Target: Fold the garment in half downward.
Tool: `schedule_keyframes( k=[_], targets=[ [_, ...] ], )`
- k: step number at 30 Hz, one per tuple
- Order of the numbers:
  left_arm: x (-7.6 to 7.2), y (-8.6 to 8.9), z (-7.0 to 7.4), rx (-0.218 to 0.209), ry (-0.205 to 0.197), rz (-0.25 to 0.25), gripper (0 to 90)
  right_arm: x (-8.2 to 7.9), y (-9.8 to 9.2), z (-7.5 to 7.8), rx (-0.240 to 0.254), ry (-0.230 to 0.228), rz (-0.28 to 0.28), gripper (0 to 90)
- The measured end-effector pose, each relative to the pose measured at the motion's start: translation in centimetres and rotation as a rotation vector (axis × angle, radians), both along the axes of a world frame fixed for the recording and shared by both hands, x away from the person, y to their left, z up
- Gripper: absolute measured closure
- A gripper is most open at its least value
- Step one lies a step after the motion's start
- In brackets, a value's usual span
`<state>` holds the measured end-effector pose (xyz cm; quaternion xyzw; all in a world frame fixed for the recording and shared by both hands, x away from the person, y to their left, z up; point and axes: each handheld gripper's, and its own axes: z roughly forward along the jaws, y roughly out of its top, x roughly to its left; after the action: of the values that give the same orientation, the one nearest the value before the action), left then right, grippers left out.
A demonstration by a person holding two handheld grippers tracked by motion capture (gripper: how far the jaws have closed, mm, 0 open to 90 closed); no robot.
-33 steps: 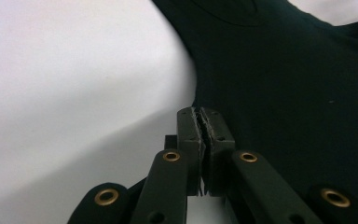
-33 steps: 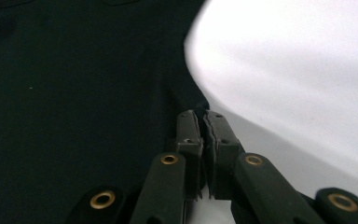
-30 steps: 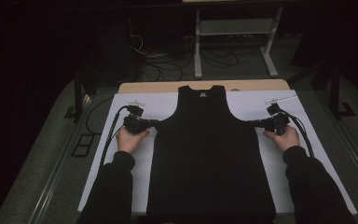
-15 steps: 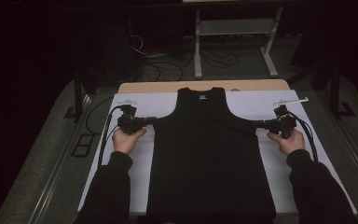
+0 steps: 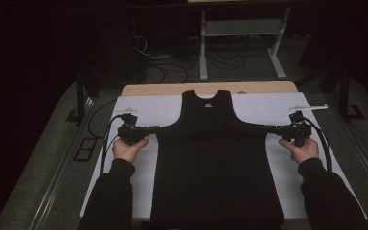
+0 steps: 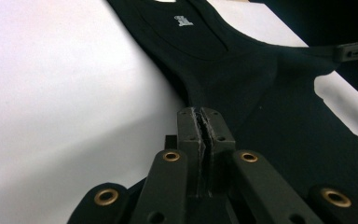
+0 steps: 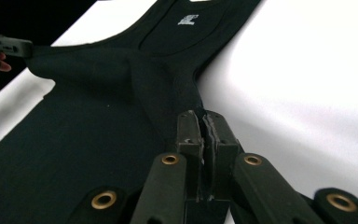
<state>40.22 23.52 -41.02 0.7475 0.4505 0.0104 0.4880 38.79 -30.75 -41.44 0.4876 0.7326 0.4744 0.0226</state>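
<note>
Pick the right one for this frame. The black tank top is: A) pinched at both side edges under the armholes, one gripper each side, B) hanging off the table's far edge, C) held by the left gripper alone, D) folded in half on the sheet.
A: the left gripper and the right gripper each have their jaws shut on a side edge of the black tank top, which lies spread between them on the white sheet.

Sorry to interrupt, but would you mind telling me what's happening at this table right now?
A person holds a gripper in each hand and is working on a black tank top spread on a white sheet over the table. The left gripper is shut on the garment's edge by one armhole, and the right gripper is shut on the opposite edge. The fabric between them is pulled taut and looks slightly lifted at the sides, while the lower part lies flat.
</note>
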Motion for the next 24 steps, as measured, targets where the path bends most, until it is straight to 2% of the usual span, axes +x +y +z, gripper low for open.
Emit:
schedule_keyframes(
  k=[7, 14, 24],
  targets=[
    [-1.0, 0.4, 0.0, -0.018, 0.001, 0.001, 85.9, -1.3, -0.6, -0.1, 0.042, 0.019, 0.003, 84.5],
    [-1.8, 0.3, -0.2, -0.004, 0.009, -0.008, 85.8, -2.3, -0.5, -0.3, 0.044, 0.031, 0.009, 84.5],
    [-2.8, 0.9, -0.2, -0.027, 0.018, -0.001, 85.7, -3.2, -0.7, -0.6, 0.043, 0.038, 0.004, 84.4]
  ],
)
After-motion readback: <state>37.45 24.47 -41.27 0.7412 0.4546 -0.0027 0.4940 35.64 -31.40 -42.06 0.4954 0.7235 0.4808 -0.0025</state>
